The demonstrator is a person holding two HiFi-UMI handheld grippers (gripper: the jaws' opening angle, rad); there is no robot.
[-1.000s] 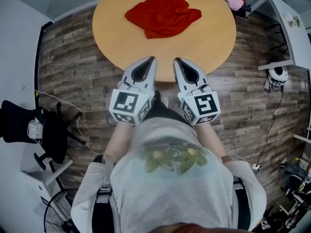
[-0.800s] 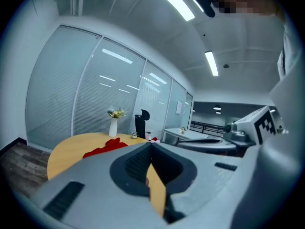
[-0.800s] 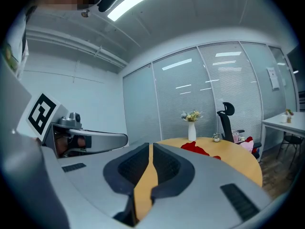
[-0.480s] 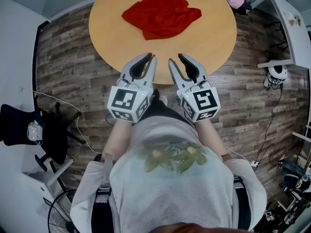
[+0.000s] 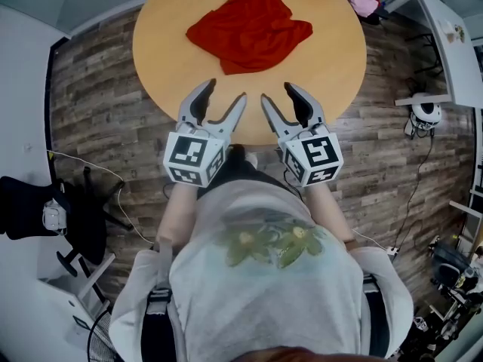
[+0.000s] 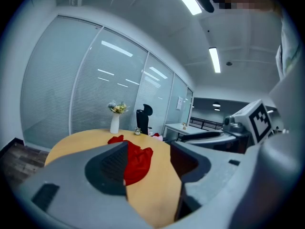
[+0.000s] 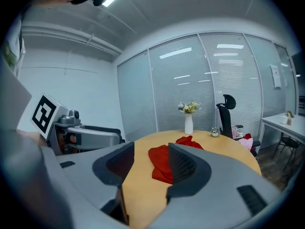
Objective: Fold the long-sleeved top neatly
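Just left of centre in the head view, our left gripper (image 5: 224,93) is opening its jaws at the near edge of the round wooden table (image 5: 162,47), with nothing between them. Top centre of the frame, well apart from both tools, the red long-sleeved top (image 5: 249,25) lies crumpled. Its longer spread runs left to right, and one bunched end pokes toward the top edge. Just right of centre, our right gripper (image 5: 279,93) is opening too, equally empty.

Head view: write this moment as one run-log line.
red top: crumpled on table, untouched | left gripper: jaws opening, empty | right gripper: jaws opening, empty | fold: not started
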